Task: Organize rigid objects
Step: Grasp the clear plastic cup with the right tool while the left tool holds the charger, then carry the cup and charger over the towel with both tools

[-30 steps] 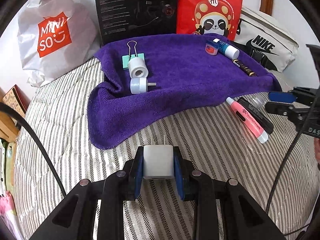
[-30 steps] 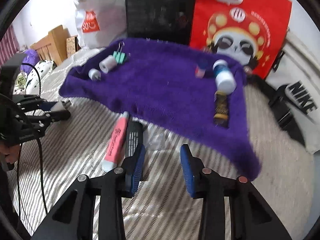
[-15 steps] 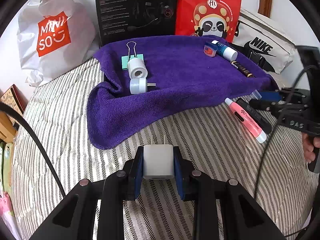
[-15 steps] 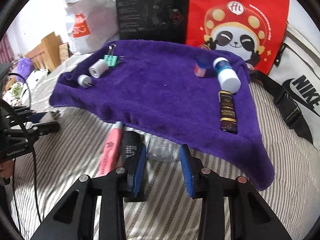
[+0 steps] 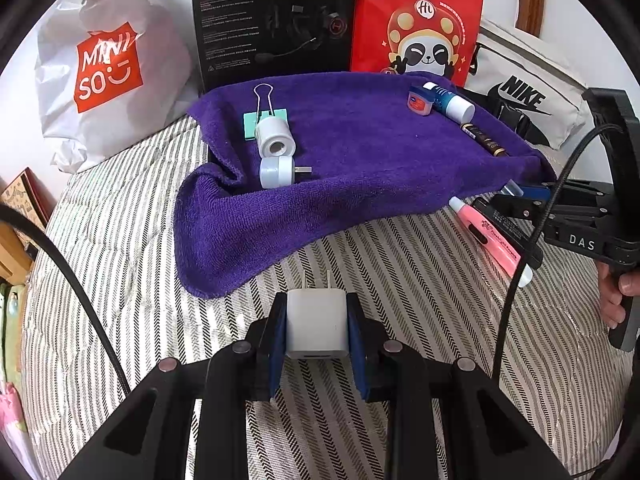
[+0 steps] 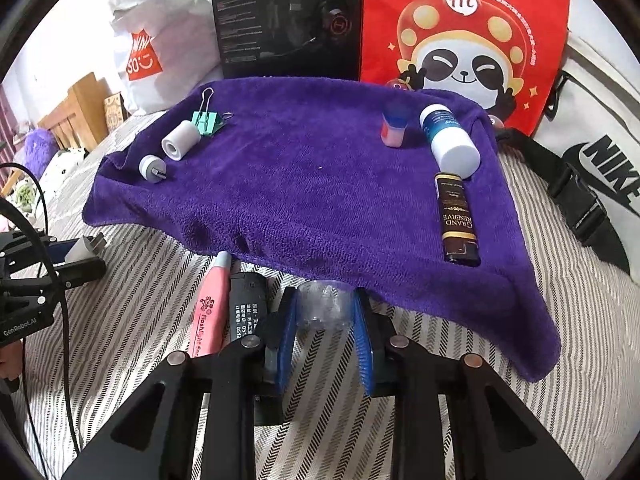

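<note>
White cube-shaped wall charger (image 5: 316,322) sits pinched between the left gripper (image 5: 316,330) fingers above the striped bed, not yet on the purple towel (image 5: 360,168), where a mint binder clip (image 5: 266,118) and white cylinder adapters (image 5: 275,140) on the left and the balm and tubes on the right already lie. Rightward, the pink highlighter pen (image 6: 212,304) and black rectangular device (image 6: 246,308) remain off the towel. The right gripper (image 6: 325,314), well short half a second ago, now has its fingers around the clear plastic cup (image 6: 325,306), though I cannot tell whether they press it.

Towel (image 6: 304,192) on bedspread (image 6: 132,292), boxes (image 6: 288,20) behind; pens (image 6: 210,312) and clear cup (image 6: 325,310) before its near edge.

Purple towel (image 5: 360,168), black-and-white striped bedspread (image 5: 400,264)
</note>
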The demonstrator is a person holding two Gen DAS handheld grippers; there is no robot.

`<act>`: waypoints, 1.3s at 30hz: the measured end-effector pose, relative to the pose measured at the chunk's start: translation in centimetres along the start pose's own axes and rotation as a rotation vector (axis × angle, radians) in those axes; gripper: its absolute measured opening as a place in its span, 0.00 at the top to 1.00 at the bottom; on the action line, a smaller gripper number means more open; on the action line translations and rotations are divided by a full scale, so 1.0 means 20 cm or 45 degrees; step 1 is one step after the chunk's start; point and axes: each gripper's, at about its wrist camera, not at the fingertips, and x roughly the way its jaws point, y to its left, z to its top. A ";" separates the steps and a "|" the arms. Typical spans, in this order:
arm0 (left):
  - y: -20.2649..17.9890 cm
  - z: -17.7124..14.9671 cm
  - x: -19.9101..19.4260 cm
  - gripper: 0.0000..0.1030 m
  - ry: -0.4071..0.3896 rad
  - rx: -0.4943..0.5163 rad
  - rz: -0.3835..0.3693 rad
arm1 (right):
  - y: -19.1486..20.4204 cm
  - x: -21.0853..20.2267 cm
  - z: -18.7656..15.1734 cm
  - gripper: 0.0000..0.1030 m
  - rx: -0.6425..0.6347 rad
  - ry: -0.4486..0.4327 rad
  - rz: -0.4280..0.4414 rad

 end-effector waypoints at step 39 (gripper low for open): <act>0.03 -0.01 -0.07 0.75 0.016 -0.102 -0.080 | -0.06 -0.22 -0.11 0.74 0.048 -0.014 0.063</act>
